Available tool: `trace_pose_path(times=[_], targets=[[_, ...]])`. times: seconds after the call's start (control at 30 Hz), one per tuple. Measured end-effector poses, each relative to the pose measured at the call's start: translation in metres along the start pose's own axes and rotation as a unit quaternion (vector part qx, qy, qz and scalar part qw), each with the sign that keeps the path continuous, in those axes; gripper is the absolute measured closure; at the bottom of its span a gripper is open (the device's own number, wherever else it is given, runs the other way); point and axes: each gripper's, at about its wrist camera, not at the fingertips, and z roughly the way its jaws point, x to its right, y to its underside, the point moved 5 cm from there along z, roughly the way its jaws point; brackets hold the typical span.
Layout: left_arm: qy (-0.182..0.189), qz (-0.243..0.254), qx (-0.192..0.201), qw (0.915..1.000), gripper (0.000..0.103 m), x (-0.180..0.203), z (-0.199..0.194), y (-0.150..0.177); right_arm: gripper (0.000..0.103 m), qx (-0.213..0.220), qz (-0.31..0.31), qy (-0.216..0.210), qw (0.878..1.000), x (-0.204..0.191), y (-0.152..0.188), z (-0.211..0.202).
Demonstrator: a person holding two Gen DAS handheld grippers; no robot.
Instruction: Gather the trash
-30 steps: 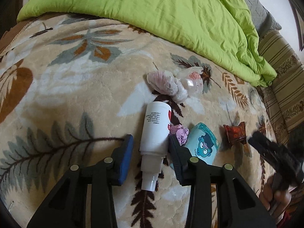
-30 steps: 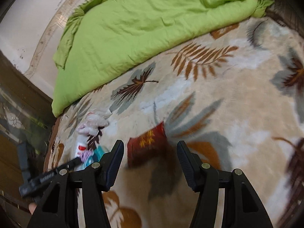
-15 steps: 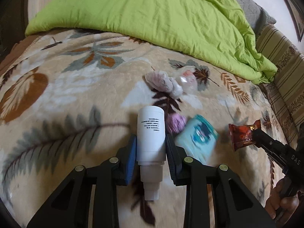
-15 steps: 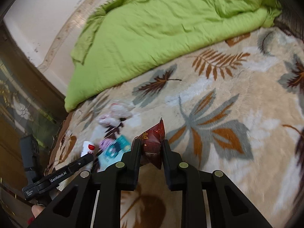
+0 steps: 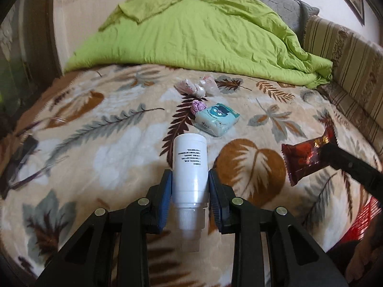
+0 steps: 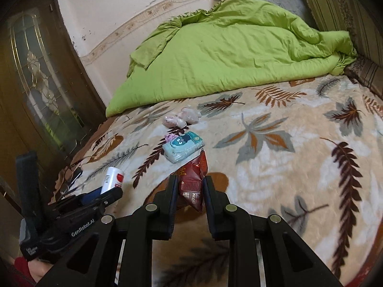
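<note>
Left tool [image 5: 190,186] around white bottle [image 5: 189,165]

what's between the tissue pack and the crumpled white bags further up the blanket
A small crumpled purple wrapper lies there, touching the tissue pack on its side toward the white bags. The left wrist view shows it best.

Between your left gripper's [image 5: 190,187] fingers sits a bottle [image 5: 189,167], its cap end pointing back toward you. Ahead of those fingers, slightly right, a tissue pack [image 5: 217,119] lies on the blanket [image 5: 119,148], with a crumpled wad [image 5: 198,106] touching its far left corner. Farther ahead lie tied bags [image 5: 197,87], then a quilt [image 5: 191,35]. Between your right gripper's [image 6: 190,189] fingers is a snack wrapper [image 6: 192,181]; the tissue pack lies just ahead.
</note>
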Motion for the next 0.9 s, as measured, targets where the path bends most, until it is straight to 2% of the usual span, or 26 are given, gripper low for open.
trace_pose_path(times=[0.1, 0.23, 0.9], targets=[[-0.03, 0.018, 0.019, 0.9992, 0.074, 0.004, -0.007, 0.002, 0.08, 0.01, 0.001, 0.0, 1.0, 0.001, 0.001, -0.008], [-0.051, 0.03, 0.031, 0.9978, 0.074, 0.007, -0.009, 0.005, 0.08, 0.009, 0.007, 0.003, 1.0, 0.004, 0.001, -0.008], [-0.059, 0.022, 0.025, 0.9977, 0.074, -0.003, 0.004, 0.004, 0.08, -0.004, 0.005, -0.007, 1.0, 0.001, 0.001, 0.007]])
